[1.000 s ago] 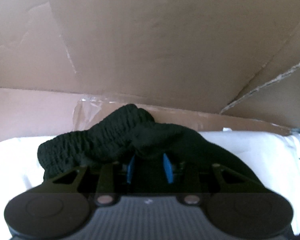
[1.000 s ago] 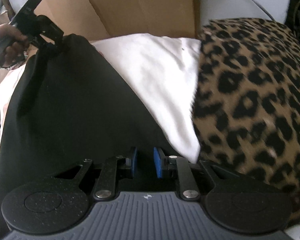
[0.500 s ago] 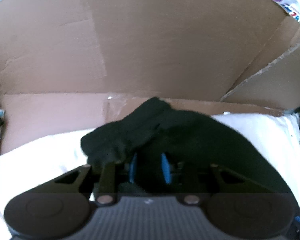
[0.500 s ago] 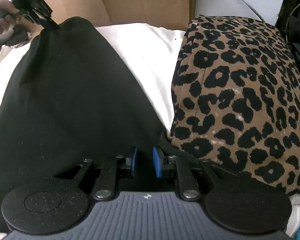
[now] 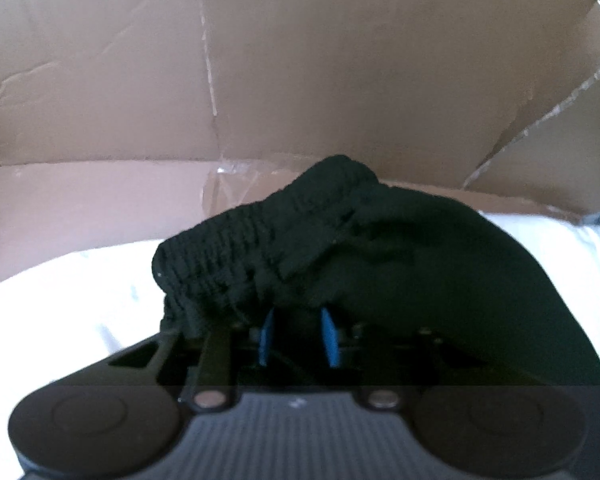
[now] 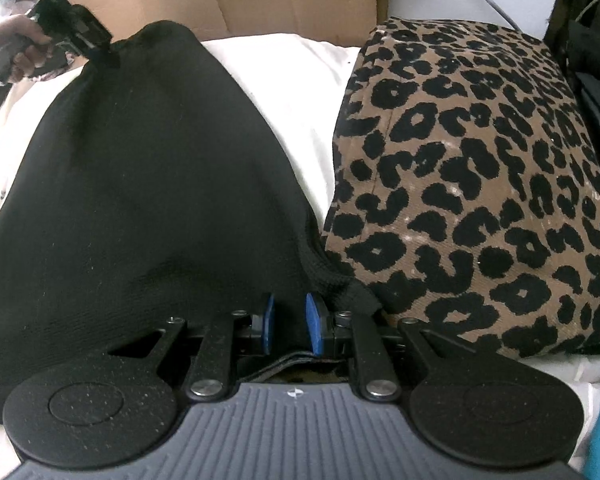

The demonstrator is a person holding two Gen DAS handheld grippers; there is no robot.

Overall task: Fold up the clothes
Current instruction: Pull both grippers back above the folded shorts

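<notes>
The cardboard is the biggest thing here, a creased brown sheet standing along the far edge of the bed, which has a white, soft-looking cover. Next is the leopard pillow, plump and fuzzy, at the bed's right side, just beside the garment. The garment is black knit with a ribbed elastic band, stretched out over the bed between the two tools, probably held taut so it lies flat for a fold. The pictures alone don't settle whether this is spreading it out or carrying one end over. The right hand-held gripper has its blue pads pinching one end of the cloth. The left hand-held gripper, held by a hand, clamps the bunched band end near the far-left corner.
</notes>
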